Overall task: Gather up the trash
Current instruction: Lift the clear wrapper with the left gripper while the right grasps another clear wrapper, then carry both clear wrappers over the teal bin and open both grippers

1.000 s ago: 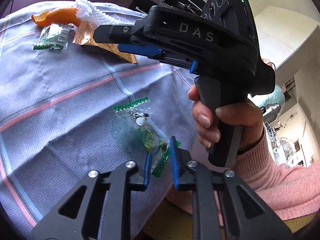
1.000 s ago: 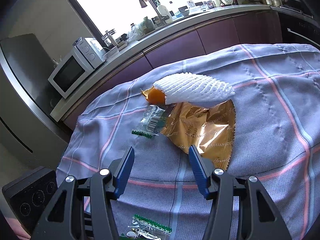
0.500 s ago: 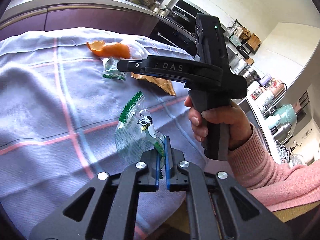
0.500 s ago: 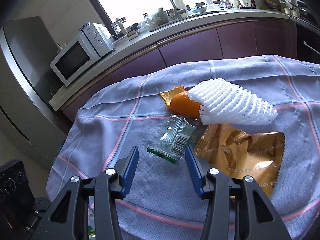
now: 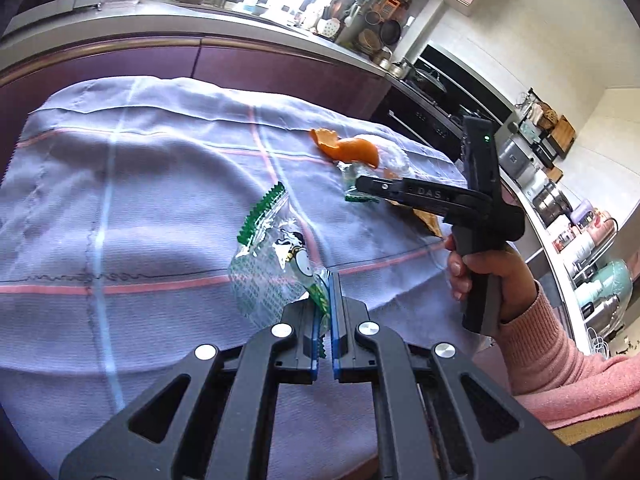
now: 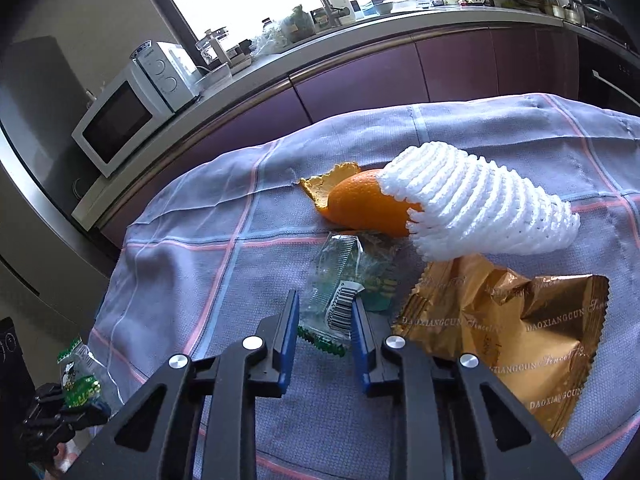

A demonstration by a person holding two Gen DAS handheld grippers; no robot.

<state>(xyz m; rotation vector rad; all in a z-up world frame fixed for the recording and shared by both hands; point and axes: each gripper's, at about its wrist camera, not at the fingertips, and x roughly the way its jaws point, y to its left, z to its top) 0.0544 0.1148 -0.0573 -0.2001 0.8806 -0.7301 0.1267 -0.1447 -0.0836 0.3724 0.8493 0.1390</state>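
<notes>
Left wrist view shows our left gripper [image 5: 325, 300] pinching the flimsy clear wrapper [image 5: 272, 264] by its corner, lifted off the counter [image 5: 140, 200]. Our right gripper [image 6: 326, 320] is closing around the barcode wrapper [image 6: 344, 280]: light, crinkly, best pinched at its edge.

Home kitchen: microwave [image 6: 120, 120], countertop [image 6: 400, 24].

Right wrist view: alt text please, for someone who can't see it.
The right gripper is closing around a clear barcoded wrapper on a checked tablecloth. Beyond lie an orange peel, a white foam fruit net and a gold foil bag.
</notes>
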